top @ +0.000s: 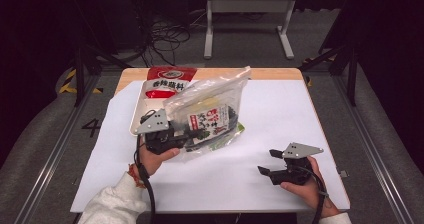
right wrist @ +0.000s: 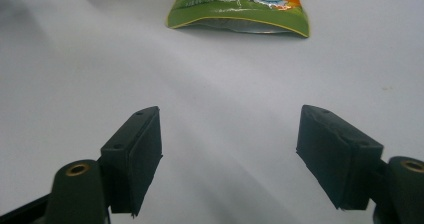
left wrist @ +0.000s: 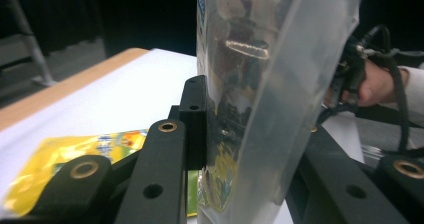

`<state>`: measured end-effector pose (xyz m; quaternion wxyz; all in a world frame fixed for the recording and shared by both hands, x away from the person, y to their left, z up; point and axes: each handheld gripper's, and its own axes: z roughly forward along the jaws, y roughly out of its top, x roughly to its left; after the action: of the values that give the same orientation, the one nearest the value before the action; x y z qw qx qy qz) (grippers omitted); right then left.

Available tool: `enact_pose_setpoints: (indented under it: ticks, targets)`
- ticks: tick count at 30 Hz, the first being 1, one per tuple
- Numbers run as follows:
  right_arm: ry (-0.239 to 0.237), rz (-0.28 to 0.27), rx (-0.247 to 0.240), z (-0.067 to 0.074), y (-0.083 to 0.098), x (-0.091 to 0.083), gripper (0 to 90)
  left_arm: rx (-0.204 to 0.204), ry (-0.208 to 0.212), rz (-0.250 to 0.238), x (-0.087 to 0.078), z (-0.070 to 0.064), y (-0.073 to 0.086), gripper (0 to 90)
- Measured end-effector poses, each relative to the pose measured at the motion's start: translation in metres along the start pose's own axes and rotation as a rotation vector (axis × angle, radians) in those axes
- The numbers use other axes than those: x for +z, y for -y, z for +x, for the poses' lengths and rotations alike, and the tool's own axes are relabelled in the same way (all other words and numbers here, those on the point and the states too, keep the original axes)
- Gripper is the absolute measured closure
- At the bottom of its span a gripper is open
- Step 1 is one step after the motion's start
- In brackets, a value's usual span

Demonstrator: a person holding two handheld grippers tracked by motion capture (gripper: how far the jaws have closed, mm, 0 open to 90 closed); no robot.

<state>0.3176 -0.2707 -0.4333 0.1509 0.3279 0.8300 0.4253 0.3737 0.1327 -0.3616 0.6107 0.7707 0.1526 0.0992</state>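
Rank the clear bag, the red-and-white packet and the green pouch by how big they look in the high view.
1. clear bag, raised in the left gripper, so nearer the camera; that may enlarge it.
2. red-and-white packet, partly hidden behind the bag.
3. green pouch, mostly hidden under the bag, so its true size is unsure.

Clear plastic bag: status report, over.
Left gripper shut on clear plastic bag, lifted. Right gripper open, empty. Green pouch on table beneath, nothing blocking.
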Motion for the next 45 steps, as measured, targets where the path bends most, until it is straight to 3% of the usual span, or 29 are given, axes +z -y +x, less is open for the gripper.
enact_pose_setpoints:
  ticks: [8,9,15,22,31,41,45]
  targets:
    - [-0.006,0.014,0.008,0.001,0.002,0.006,25.7,0.018,-0.105,-0.027,-0.030,0.018,-0.004,72.3]
    - [-0.005,0.013,0.008,0.001,0.002,0.007,25.6,0.004,-0.119,-0.042,-0.034,0.021,-0.004,72.3]
    - [-0.010,0.011,0.014,0.001,0.003,0.008,25.4,0.008,-0.167,-0.073,-0.050,0.032,-0.007,72.3]
    - [-0.019,0.008,0.021,0.002,0.003,0.011,25.1,0.051,-0.250,-0.036,-0.061,0.045,-0.013,72.3]
    - [-0.033,0.016,0.010,0.006,0.002,0.013,24.7,0.073,-0.301,0.001,-0.069,0.072,-0.012,72.2]
    - [-0.042,0.031,0.017,0.007,0.004,0.017,24.6,0.057,-0.356,0.083,-0.072,0.103,0.002,72.2]
    - [-0.045,0.035,0.017,0.007,0.004,0.018,24.3,0.028,-0.362,0.075,-0.073,0.112,0.011,72.1]
